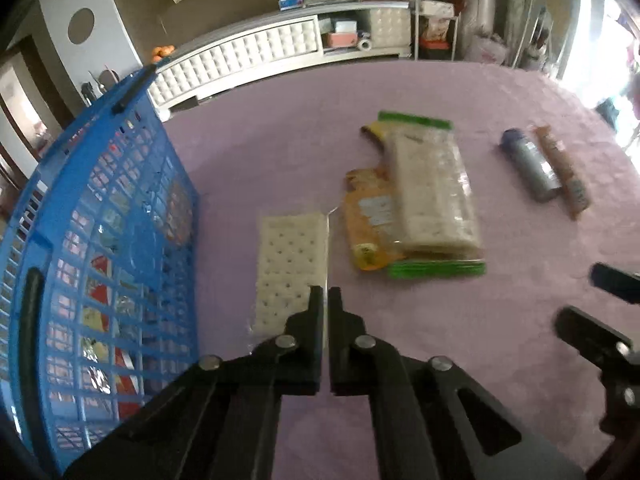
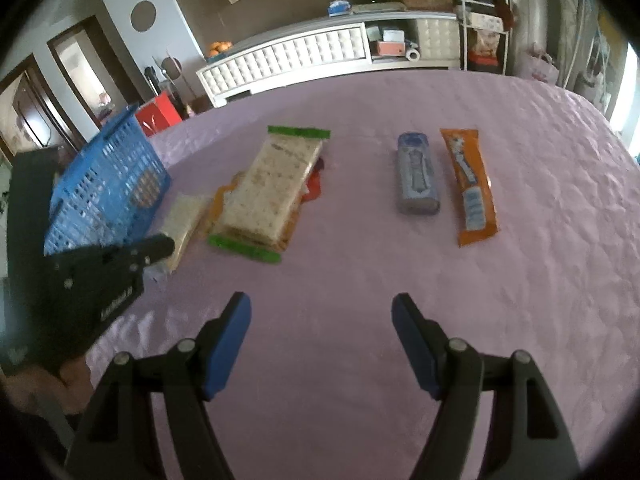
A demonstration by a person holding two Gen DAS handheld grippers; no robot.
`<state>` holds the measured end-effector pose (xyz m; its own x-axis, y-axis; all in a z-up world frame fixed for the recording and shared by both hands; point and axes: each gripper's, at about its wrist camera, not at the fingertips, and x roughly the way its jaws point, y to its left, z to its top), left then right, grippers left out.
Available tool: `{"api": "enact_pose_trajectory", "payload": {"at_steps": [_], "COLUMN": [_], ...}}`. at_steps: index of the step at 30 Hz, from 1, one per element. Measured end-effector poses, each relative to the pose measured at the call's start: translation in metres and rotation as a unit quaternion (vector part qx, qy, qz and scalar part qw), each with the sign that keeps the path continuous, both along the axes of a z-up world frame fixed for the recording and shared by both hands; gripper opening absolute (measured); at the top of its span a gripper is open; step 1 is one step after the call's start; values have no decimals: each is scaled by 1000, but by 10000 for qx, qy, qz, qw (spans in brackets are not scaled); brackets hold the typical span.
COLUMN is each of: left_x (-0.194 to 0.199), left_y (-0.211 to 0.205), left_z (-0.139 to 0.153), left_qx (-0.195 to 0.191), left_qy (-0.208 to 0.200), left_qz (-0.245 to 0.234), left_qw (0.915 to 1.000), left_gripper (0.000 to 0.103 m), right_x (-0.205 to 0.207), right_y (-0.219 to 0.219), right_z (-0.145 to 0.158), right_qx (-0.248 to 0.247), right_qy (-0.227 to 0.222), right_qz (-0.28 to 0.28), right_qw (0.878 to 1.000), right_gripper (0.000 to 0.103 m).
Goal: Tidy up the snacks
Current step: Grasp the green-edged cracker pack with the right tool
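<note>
My left gripper (image 1: pixel 326 296) is shut on the clear wrapper edge of a pale cracker pack (image 1: pixel 290 268), close to the blue basket (image 1: pixel 104 248) on its left, which holds several snack packets. In the right wrist view the same gripper (image 2: pixel 168 246) pinches the cracker pack (image 2: pixel 182 220) beside the basket (image 2: pixel 108 184). A green-ended cracker pack (image 2: pixel 268 192) lies on an orange packet (image 2: pixel 218 204). A blue-grey tube (image 2: pixel 416 176) and an orange bar (image 2: pixel 470 184) lie further right. My right gripper (image 2: pixel 320 312) is open and empty above the purple cloth.
The purple tablecloth (image 2: pixel 360 264) covers the whole table. A white tufted cabinet (image 2: pixel 288 56) and wire shelves (image 2: pixel 480 12) stand beyond the far edge. A red box (image 2: pixel 158 114) sits behind the basket. The right gripper (image 1: pixel 592 300) shows at the left wrist view's right edge.
</note>
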<state>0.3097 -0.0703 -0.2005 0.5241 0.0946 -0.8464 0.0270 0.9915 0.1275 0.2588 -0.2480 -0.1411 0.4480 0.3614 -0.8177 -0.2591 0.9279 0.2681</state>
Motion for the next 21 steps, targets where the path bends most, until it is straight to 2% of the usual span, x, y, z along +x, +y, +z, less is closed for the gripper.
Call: {"api": "enact_pose_trajectory", "payload": {"at_steps": [5, 11, 14, 18, 21], "left_x": [-14, -28, -34, -33, -32], "left_y": [0, 4, 3, 1, 1], "left_z": [17, 24, 30, 30, 28], "left_qx": [-337, -533, -527, -398, -312], "left_qy": [-216, -305, -390, -398, -414], "left_qz": [-147, -153, -172, -218, -189], "left_qw": [9991, 9980, 9977, 9982, 9985], "left_gripper": [0, 0, 0, 0, 0], "right_x": [21, 58, 72, 83, 91], "right_y": [11, 51, 67, 77, 85], "right_z": [9, 2, -10, -23, -29], "right_qx": [97, 33, -150, -2, -116], "right_qy": [56, 210, 308, 544, 651], "right_qz": [-6, 264, 385, 491, 559], "right_qw": [9999, 9994, 9987, 9973, 9962], "right_gripper": [77, 77, 77, 77, 77]}}
